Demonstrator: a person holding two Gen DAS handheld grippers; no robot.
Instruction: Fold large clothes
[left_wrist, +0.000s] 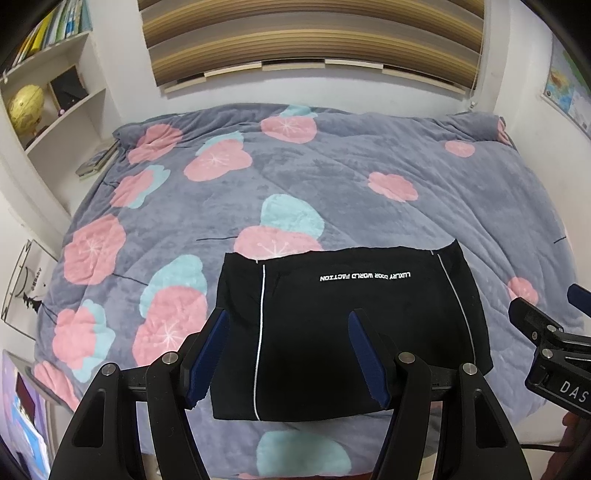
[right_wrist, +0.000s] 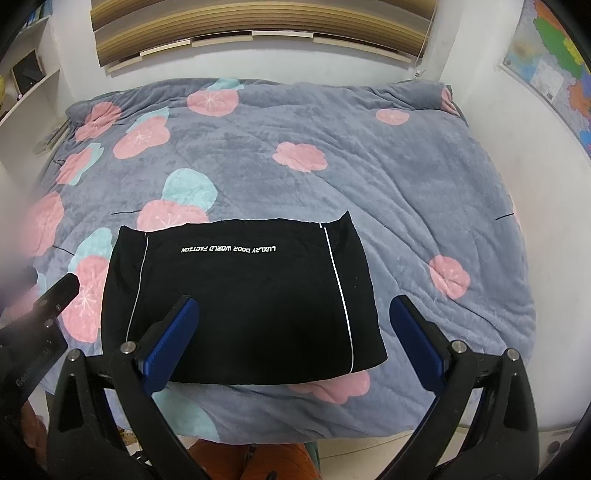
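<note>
A black garment (left_wrist: 332, 332) with white piping and white lettering lies folded into a flat rectangle on the near part of the bed; it also shows in the right wrist view (right_wrist: 243, 295). My left gripper (left_wrist: 288, 354) is open and empty, held above the garment's near left part. My right gripper (right_wrist: 295, 339) is open and empty, held above the garment's near right edge. The right gripper shows at the right edge of the left wrist view (left_wrist: 546, 332). The left gripper shows at the left edge of the right wrist view (right_wrist: 51, 306).
The bed is covered by a grey quilt (left_wrist: 332, 177) with pink and teal flowers, also in the right wrist view (right_wrist: 406, 177). White shelves with a globe (left_wrist: 26, 107) stand at the left. A striped blind (left_wrist: 314, 37) hangs behind the bed. A map (right_wrist: 554, 59) hangs on the right wall.
</note>
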